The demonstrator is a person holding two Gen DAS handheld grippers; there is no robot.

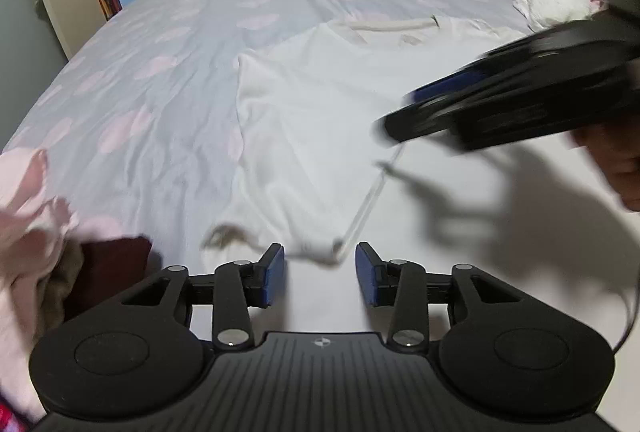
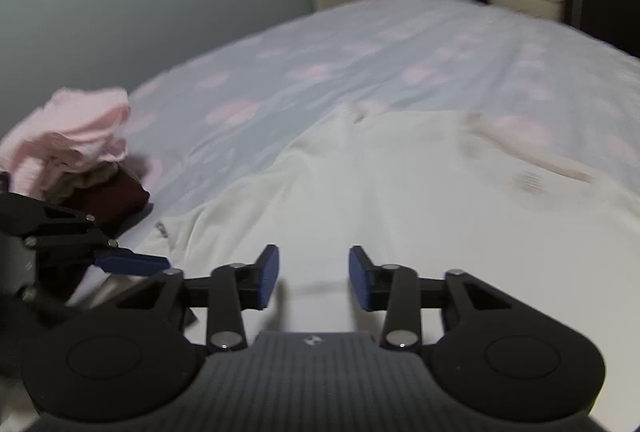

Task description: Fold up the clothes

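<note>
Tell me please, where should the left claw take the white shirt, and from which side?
Probably the near hem corner of the white shirt, approached from the near bed edge. That corner is rumpled and lifts slightly off the sheet, directly ahead of the open left claw, so a pad could slide under it. The flat middle offers no edge.

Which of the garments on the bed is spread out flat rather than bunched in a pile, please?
The white shirt in the middle, lying flat before both grippers; the pink clothes are heaped at the left edge.
</note>
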